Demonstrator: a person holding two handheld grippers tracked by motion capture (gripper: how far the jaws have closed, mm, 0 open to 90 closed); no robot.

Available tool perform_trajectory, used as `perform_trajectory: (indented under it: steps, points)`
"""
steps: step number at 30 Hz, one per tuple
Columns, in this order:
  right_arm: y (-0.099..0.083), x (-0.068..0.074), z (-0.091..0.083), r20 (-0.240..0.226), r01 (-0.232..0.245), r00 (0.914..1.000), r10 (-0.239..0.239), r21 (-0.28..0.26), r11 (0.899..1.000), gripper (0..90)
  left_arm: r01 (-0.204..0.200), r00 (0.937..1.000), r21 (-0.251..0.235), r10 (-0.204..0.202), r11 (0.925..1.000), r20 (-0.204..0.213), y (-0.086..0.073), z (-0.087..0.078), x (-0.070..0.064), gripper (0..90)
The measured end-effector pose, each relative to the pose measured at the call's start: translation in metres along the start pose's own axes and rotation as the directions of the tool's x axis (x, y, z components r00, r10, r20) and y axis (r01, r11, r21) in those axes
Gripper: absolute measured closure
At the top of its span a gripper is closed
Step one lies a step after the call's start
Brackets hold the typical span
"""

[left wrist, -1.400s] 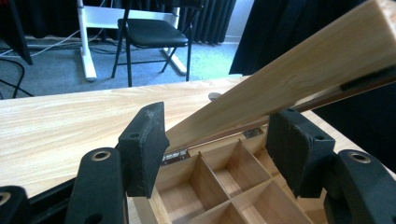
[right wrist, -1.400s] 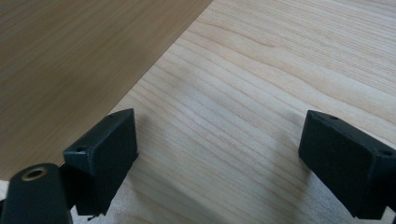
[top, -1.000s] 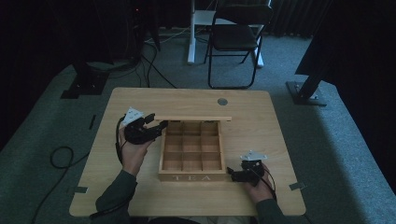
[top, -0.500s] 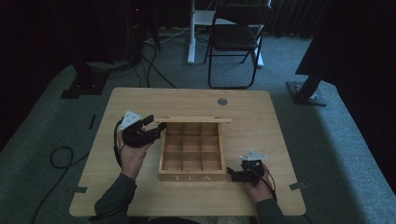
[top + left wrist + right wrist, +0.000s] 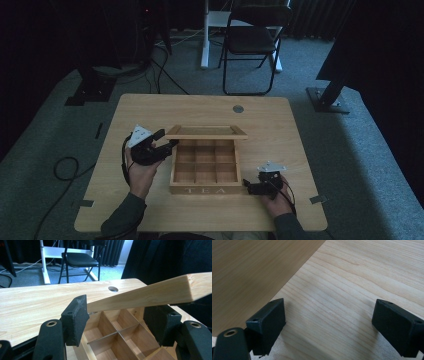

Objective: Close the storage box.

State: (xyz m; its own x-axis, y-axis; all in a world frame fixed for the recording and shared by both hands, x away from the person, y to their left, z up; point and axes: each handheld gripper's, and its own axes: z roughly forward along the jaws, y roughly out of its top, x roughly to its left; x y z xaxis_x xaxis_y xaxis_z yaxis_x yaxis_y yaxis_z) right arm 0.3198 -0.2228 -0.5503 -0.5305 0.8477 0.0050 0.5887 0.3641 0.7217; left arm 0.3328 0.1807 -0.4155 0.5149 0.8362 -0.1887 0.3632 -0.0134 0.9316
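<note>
Handheld grippers and sleeves, appearance only.
Left gripper [image 5: 164, 140] and right gripper [image 5: 248, 186]: black bodies, each topped by a grey three-cornered plate and trailing a black cable. Jaws end in thick, matte black rectangular pads [image 5: 74, 319] with a small screw hole near one corner; brass-coloured eyelets sit in the arms behind. Both forearms wear dark grey-green sleeves [image 5: 121, 220].
</note>
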Motion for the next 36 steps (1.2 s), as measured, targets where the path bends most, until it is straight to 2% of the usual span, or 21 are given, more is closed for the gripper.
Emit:
perform_trajectory:
  steps: [20,26,36]
  points:
    - [0.0,0.0,0.0,0.0,0.001,1.0,-0.001,0.0,1.0,11.2,-0.011,0.9998,0.028,0.011,0.9995,0.019,-0.011,-0.006,-0.007,36.2]
    - [0.0,0.0,0.0,0.0,0.001,1.0,-0.001,-0.001,1.0,11.2,-0.015,0.9999,0.029,0.015,0.9995,0.005,-0.016,-0.008,-0.009,36.2]
    - [0.0,0.0,0.0,0.0,0.001,1.0,-0.001,-0.001,1.0,11.2,-0.018,0.9998,0.053,0.018,0.9984,0.007,-0.022,-0.01,-0.011,36.4]
